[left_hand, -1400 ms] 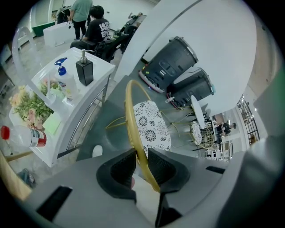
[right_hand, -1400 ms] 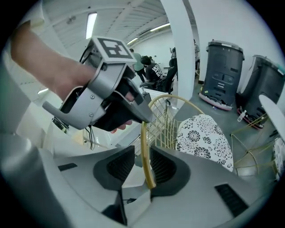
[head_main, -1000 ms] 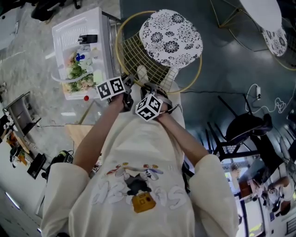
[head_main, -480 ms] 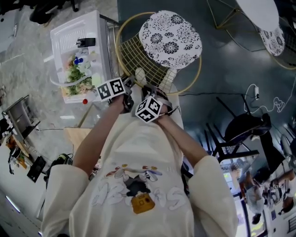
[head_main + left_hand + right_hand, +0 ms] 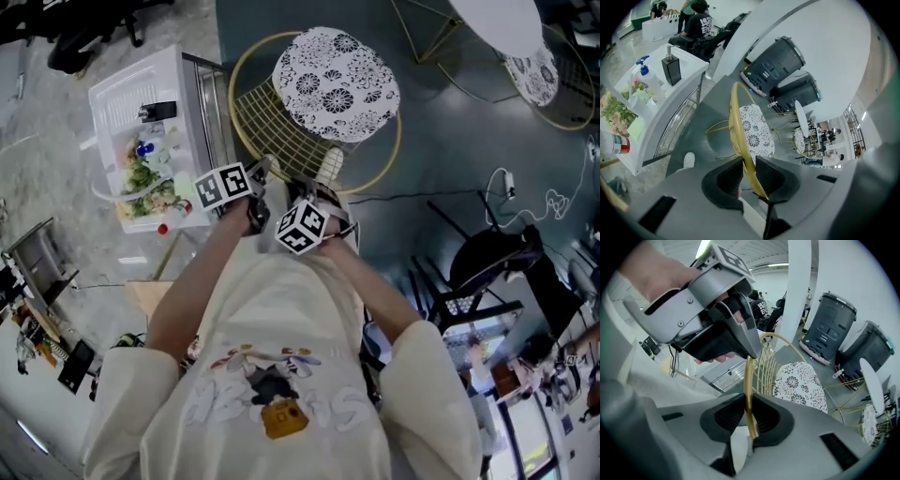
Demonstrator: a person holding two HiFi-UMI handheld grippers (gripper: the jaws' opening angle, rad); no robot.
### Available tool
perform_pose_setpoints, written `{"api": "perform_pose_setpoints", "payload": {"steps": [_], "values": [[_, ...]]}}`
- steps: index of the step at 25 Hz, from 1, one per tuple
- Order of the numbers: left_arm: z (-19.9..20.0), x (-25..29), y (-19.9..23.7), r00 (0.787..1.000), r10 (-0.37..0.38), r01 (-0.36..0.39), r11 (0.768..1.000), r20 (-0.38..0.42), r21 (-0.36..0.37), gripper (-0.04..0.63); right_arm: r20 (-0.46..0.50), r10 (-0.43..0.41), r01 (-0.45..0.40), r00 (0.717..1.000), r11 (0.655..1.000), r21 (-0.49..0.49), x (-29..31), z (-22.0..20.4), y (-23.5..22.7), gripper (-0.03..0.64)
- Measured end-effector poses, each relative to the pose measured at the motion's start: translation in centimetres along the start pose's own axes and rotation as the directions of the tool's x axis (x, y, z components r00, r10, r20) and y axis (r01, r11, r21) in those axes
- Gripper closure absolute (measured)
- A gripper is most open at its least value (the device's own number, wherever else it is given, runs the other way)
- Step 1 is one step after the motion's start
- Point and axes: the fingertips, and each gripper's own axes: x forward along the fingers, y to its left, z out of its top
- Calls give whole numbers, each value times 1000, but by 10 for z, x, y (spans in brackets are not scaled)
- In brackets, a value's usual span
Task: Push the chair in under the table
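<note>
Right gripper (image 5: 749,414) has pinched down since a second ago, so now it and the left gripper (image 5: 749,169) are both clamped side by side on the gold rim (image 5: 740,136) of the chair (image 5: 336,82) back. Hands and chair have also crept forward a bit in the head view, so I'd say the push is underway. Chair's a gold wire tub with a round floral cushion, just beside the white table (image 5: 117,94), not tucked under yet.

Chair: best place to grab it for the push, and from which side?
The top rim of the chair back, from behind and above, jaws across the tube: it's thin and faces the person. The left gripper and right gripper are shut on it there.
</note>
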Motion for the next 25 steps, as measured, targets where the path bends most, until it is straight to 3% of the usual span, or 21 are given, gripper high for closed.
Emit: {"api": "perform_pose_setpoints", "payload": {"steps": [25], "values": [[48, 85, -107, 999, -34, 34, 999, -2, 35, 508, 6, -91, 90, 996, 995, 49, -13, -22, -145, 557]]}}
